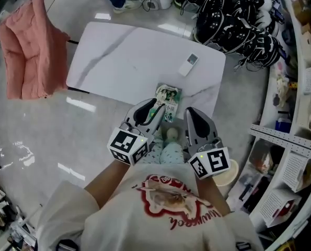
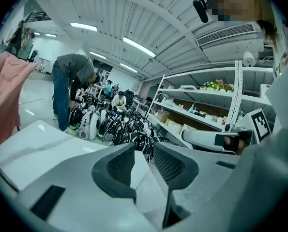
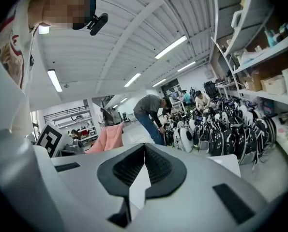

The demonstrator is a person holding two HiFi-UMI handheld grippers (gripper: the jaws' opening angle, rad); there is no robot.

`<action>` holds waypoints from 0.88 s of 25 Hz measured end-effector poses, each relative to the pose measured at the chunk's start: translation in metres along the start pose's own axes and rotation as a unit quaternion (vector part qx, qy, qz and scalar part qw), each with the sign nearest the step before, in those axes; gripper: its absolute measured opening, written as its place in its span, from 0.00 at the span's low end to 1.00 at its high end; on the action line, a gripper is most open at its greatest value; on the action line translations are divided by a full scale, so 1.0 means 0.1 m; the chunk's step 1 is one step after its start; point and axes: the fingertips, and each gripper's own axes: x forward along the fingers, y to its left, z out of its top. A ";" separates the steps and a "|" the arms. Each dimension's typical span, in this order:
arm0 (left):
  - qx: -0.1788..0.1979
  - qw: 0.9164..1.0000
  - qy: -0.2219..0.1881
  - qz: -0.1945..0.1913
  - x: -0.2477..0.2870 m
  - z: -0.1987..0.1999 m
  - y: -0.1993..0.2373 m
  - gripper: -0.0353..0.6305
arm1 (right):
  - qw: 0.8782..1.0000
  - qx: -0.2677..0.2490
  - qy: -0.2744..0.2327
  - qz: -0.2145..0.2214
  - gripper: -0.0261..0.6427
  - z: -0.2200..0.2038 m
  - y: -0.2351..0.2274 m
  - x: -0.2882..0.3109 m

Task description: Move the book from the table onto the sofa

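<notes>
The book, small with a green picture cover, lies near the front edge of the white marble table. My left gripper reaches over that edge with its tips right beside the book's left side and partly covering it. In the left gripper view the left gripper stands open, and only bare white tabletop shows in the gap. My right gripper hovers just right of the book, shut and empty, its pads meeting at the tips. The pink sofa stands on the floor to the table's left.
A white remote lies on the table's far right part. Black golf bags crowd the floor behind the table, where a person bends over. White shelving lines the right side. A pale cup sits on the floor by my right.
</notes>
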 end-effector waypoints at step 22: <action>-0.183 0.959 0.167 0.137 0.38 -2.81 1.16 0.45 | 0.949 0.187 0.238 -0.083 0.39 -3.34 -0.98 0.11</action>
